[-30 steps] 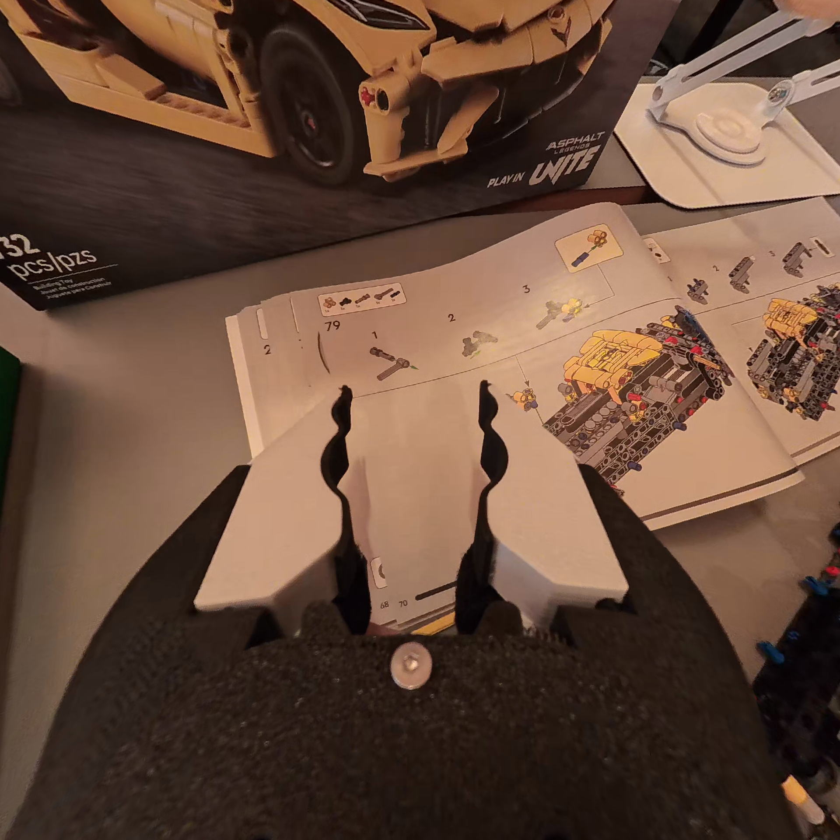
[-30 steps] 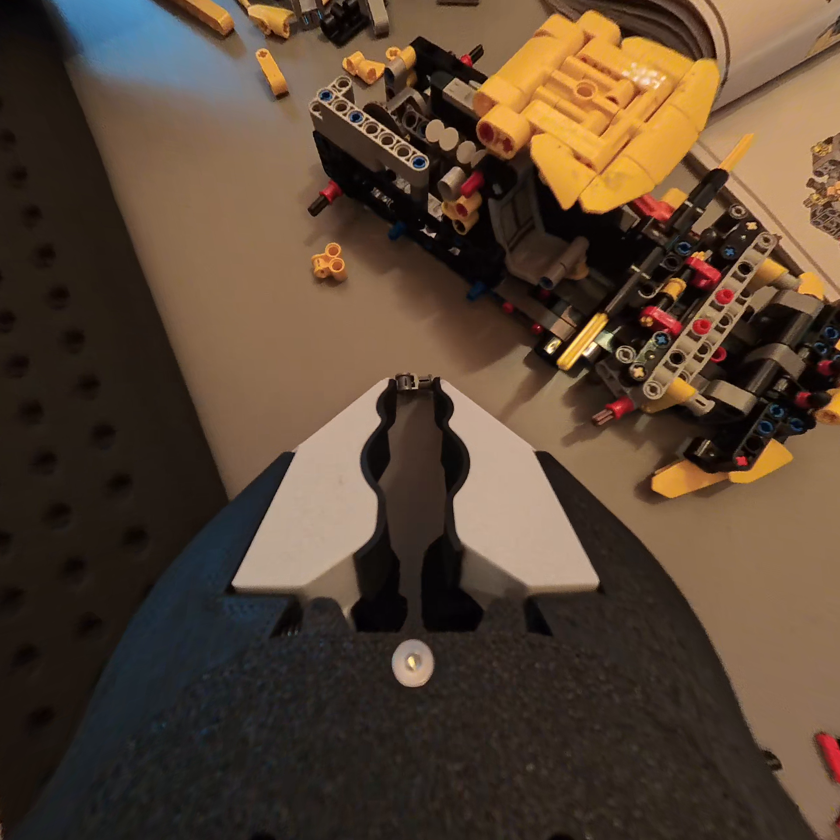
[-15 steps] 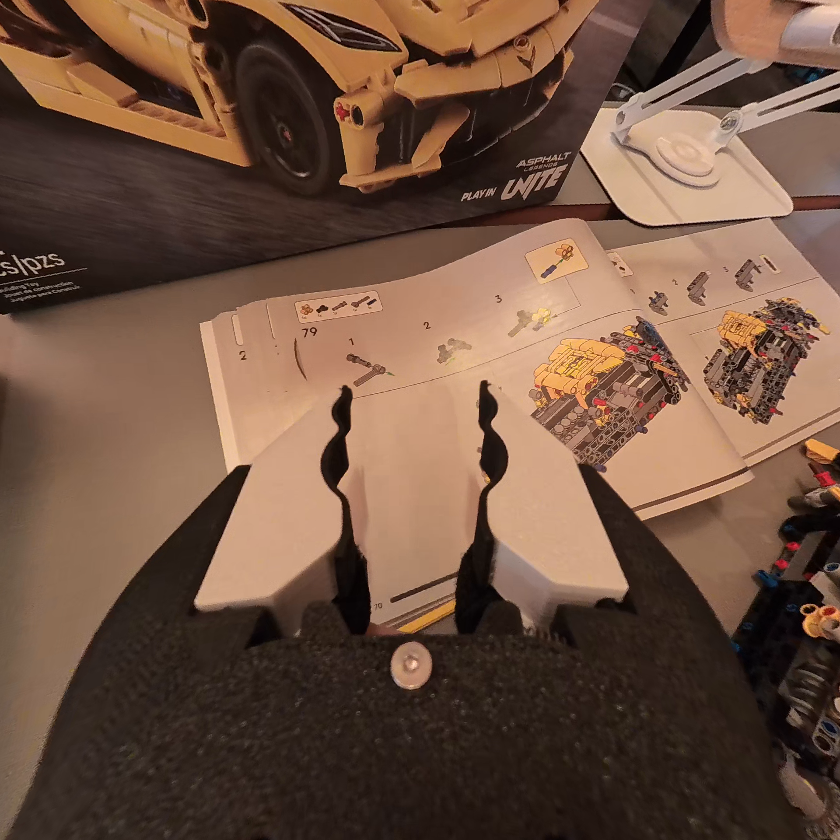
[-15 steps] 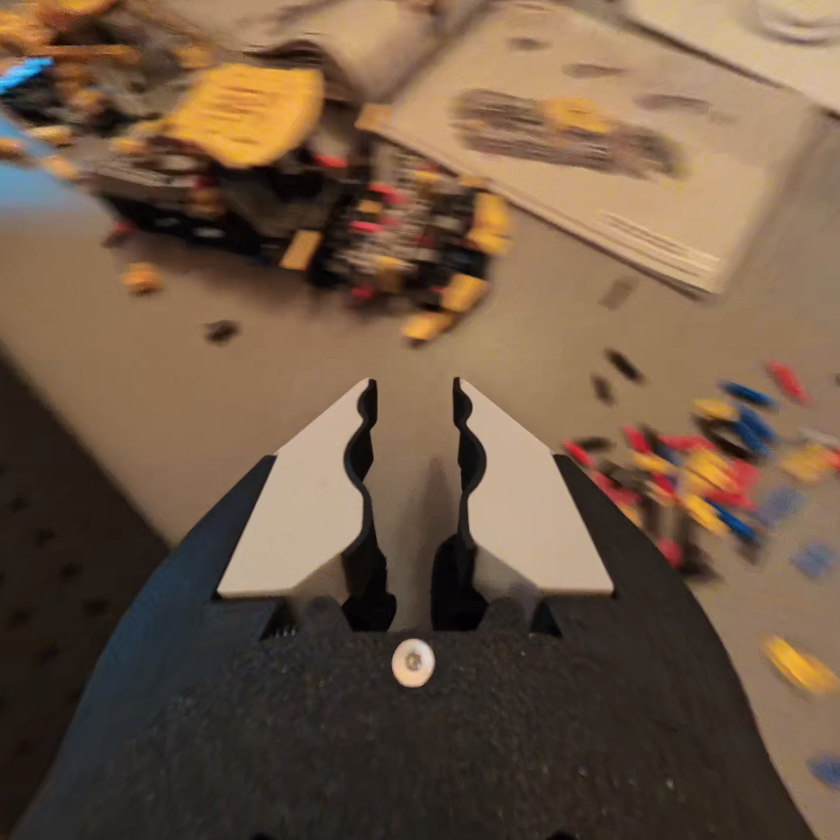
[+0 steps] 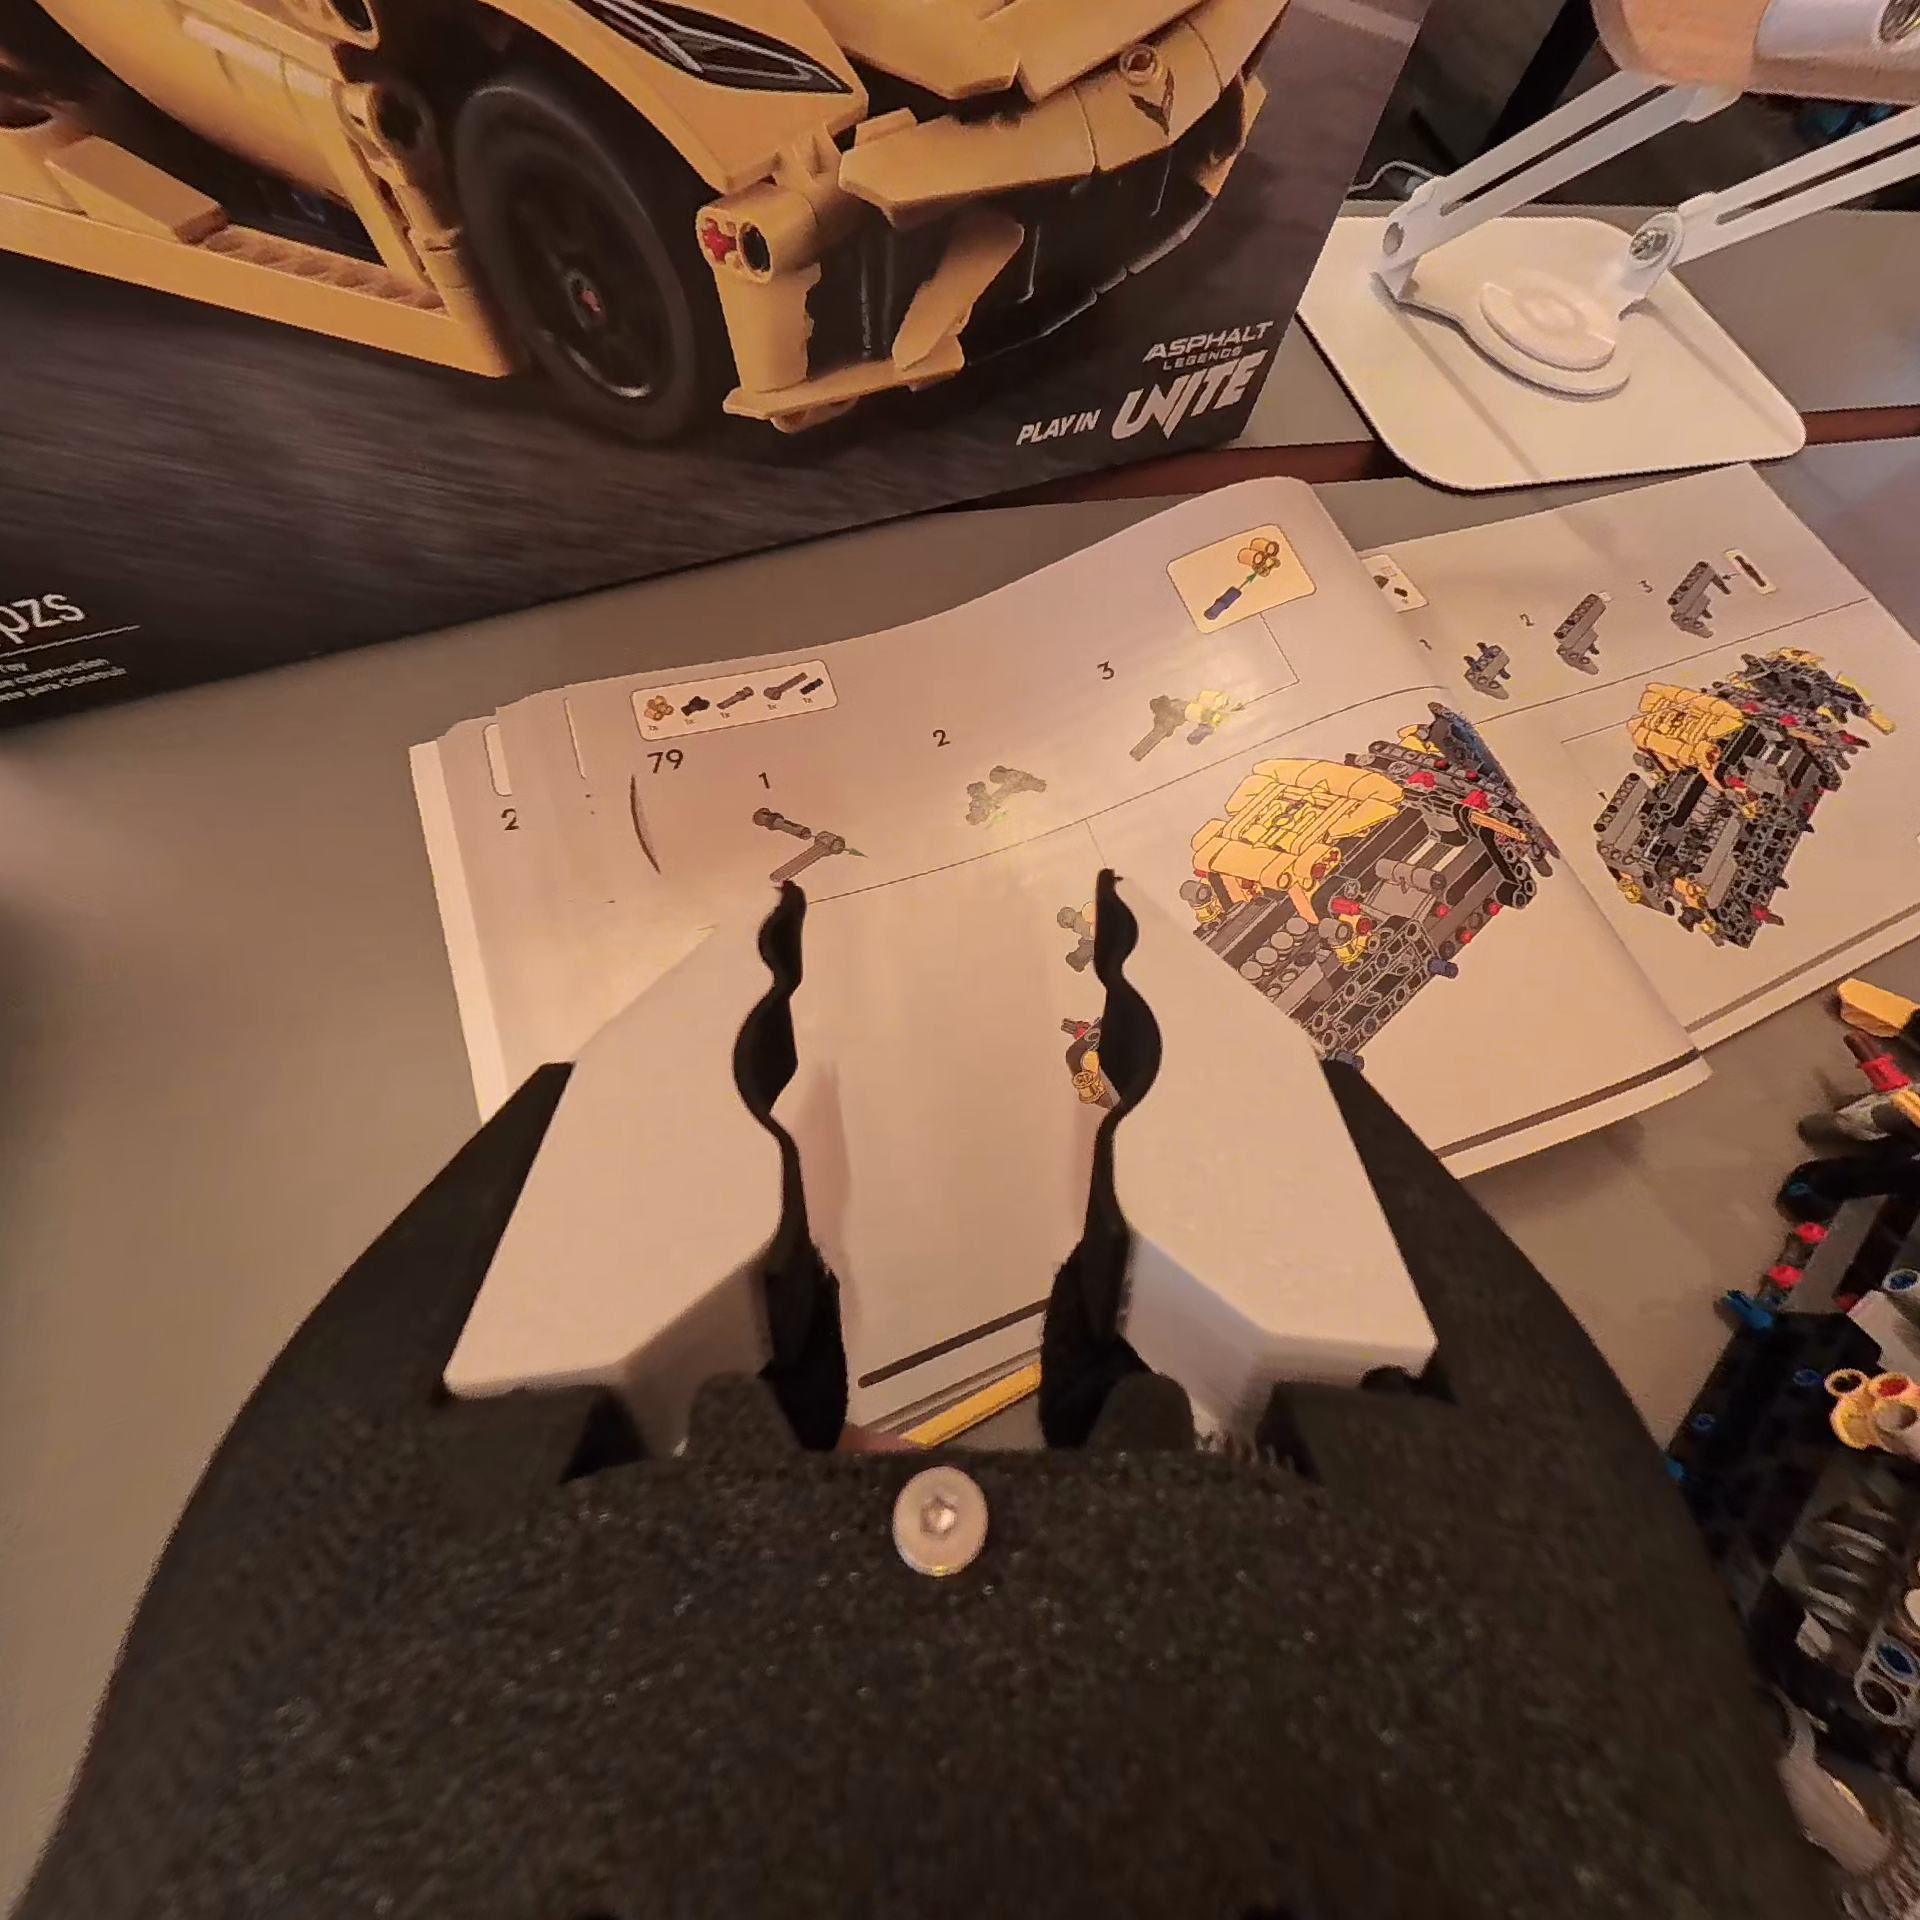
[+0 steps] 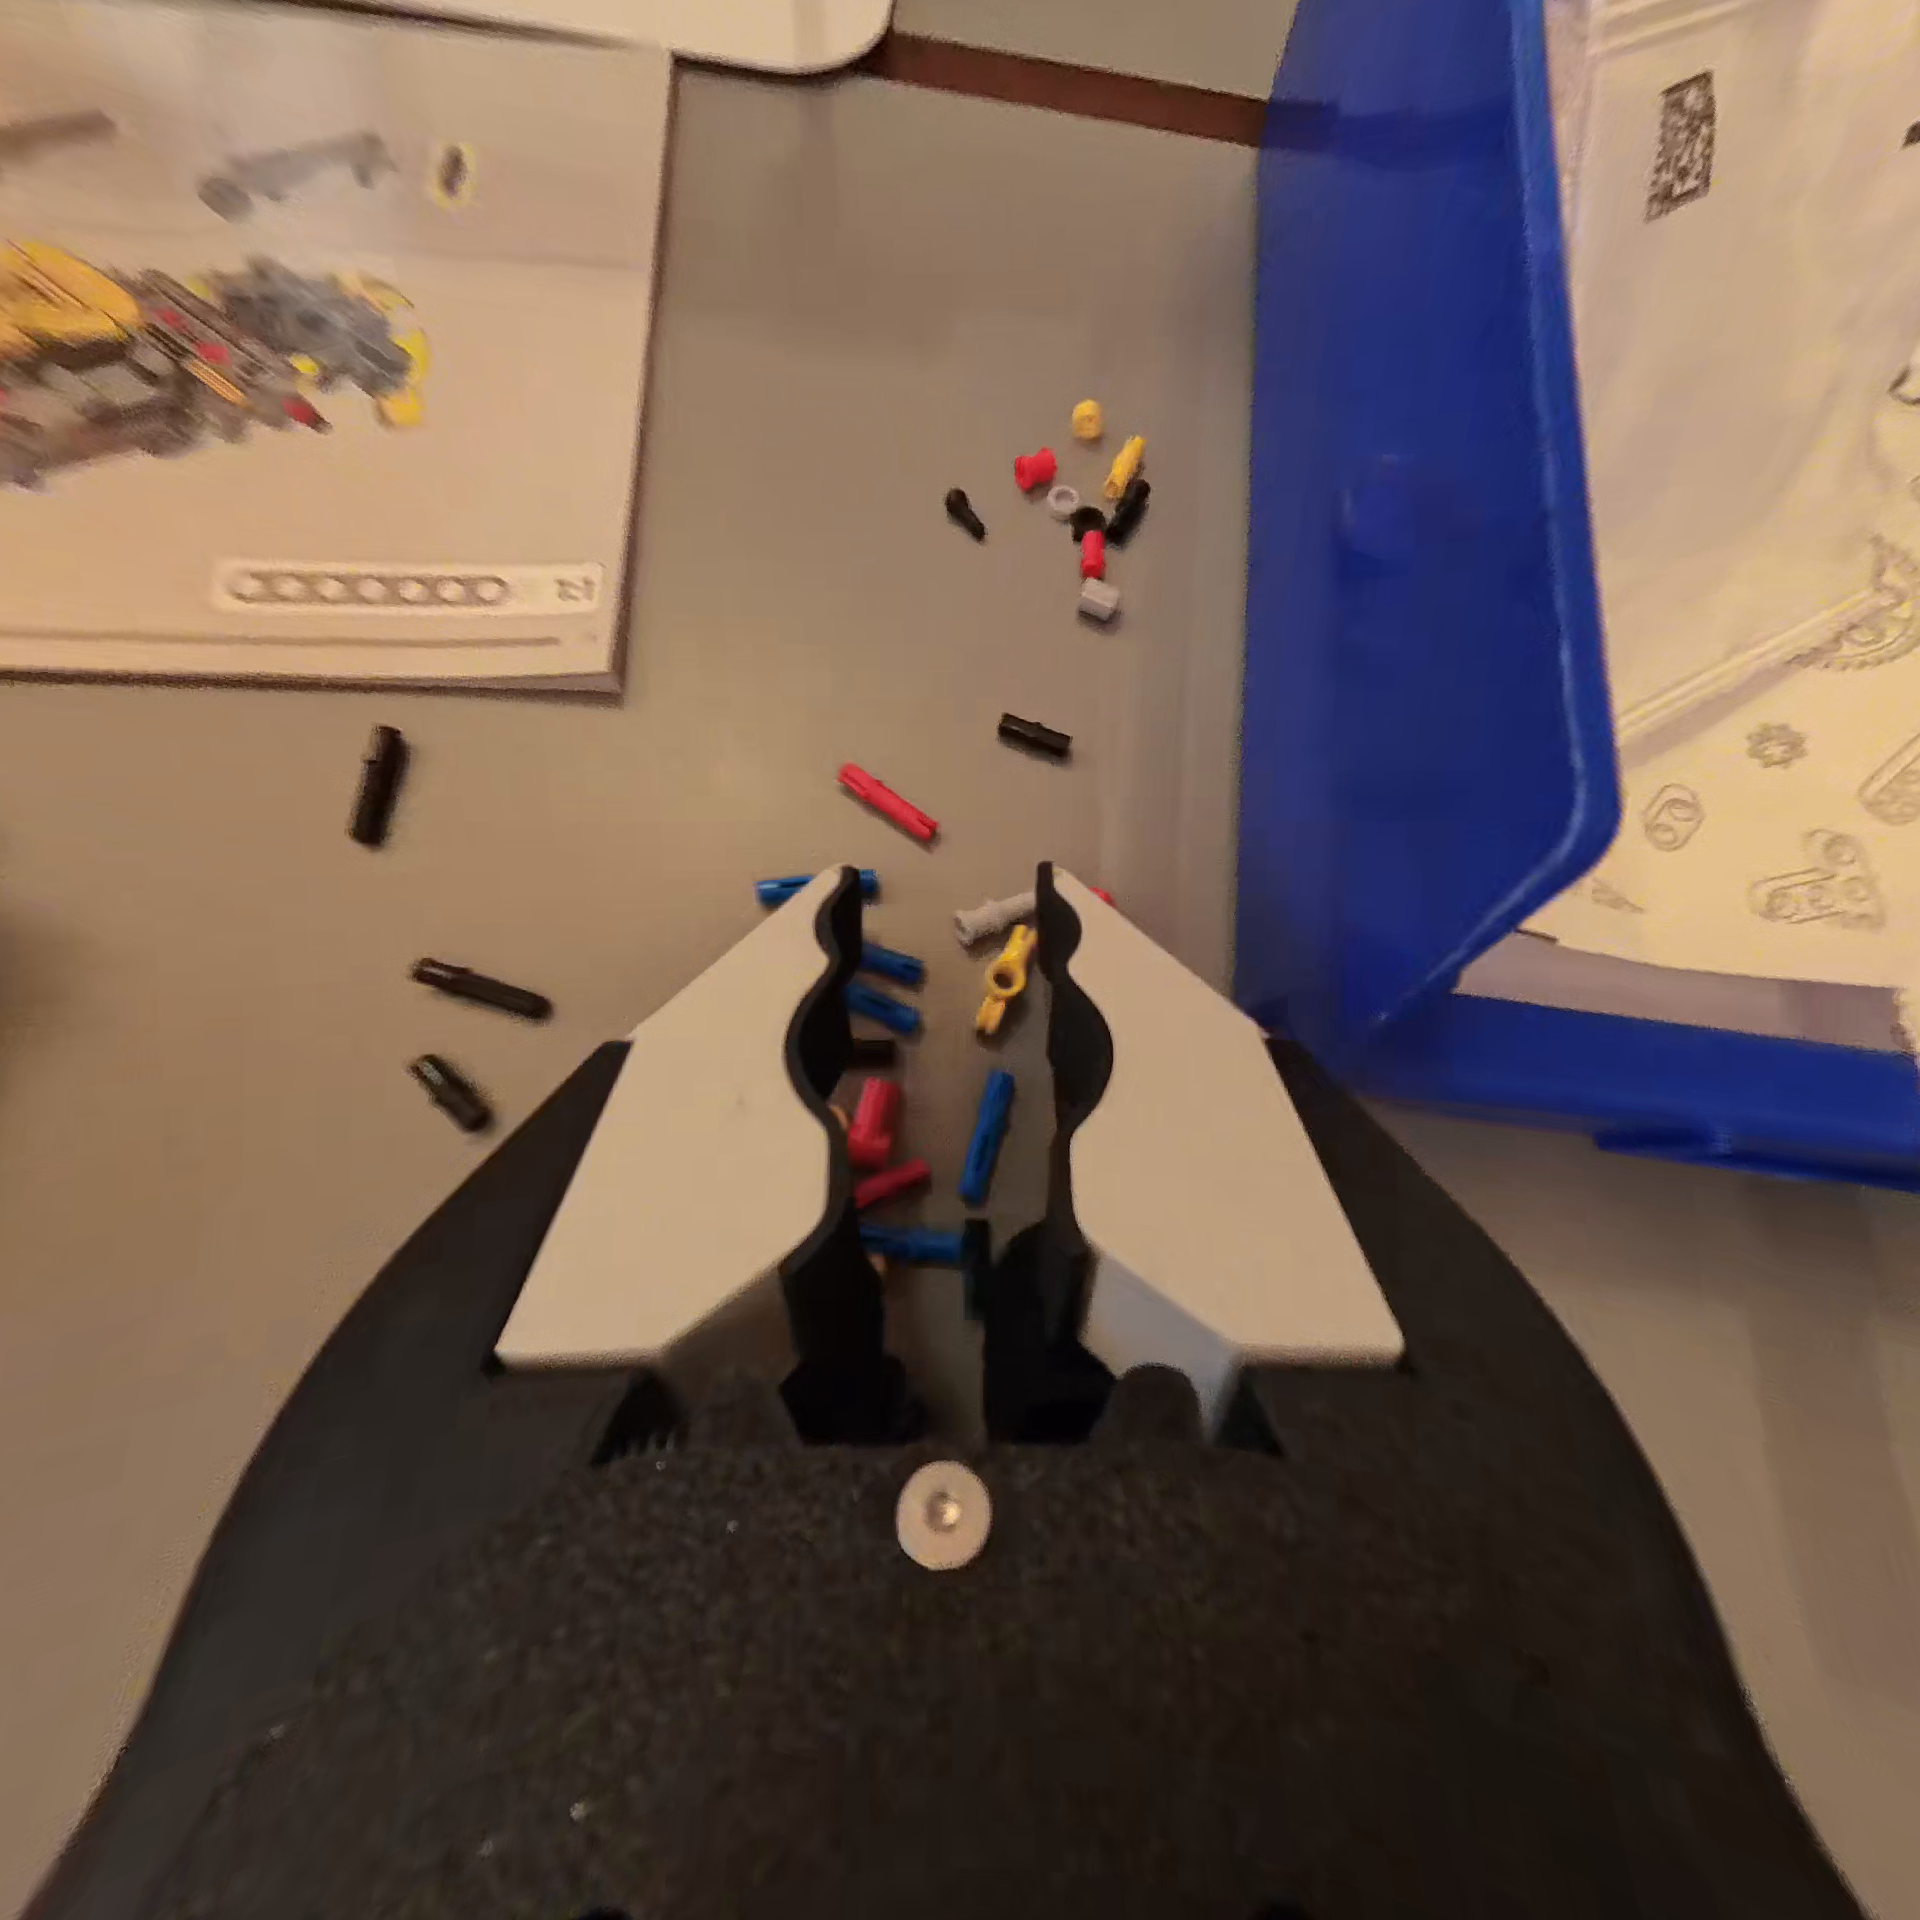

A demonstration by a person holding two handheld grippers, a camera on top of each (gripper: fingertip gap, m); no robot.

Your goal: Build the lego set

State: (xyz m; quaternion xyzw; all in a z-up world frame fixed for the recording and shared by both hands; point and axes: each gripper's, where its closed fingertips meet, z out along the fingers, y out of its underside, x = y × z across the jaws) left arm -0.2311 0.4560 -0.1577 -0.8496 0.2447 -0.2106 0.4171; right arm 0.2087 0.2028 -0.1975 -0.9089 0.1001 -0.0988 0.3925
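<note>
In the left wrist view, the left gripper is seen with two pale, smooth plastic fingers set in rough black foam, and wavy black pads line their inner sides. The fingers are spread wide and nothing is held. Under them the open instruction booklet is spread on the smooth grey table, its pages curved up in the middle. Behind it the big dark box with a tan car picture is stood. A white lamp base is seen at the top right. The half-built car model, black with small red, blue and yellow bits, is cut off at the right edge. More of the model is shown here than a second ago.

In the right wrist view, the right gripper is parted and empty. Small loose pins in red, blue, black and yellow are scattered on the table below and between the fingers. A shiny blue plastic bin is stood at the right, with a clear bag of parts inside. A second ago a tiny dark piece was pinched at the fingertips beside the model; now it is gone.
</note>
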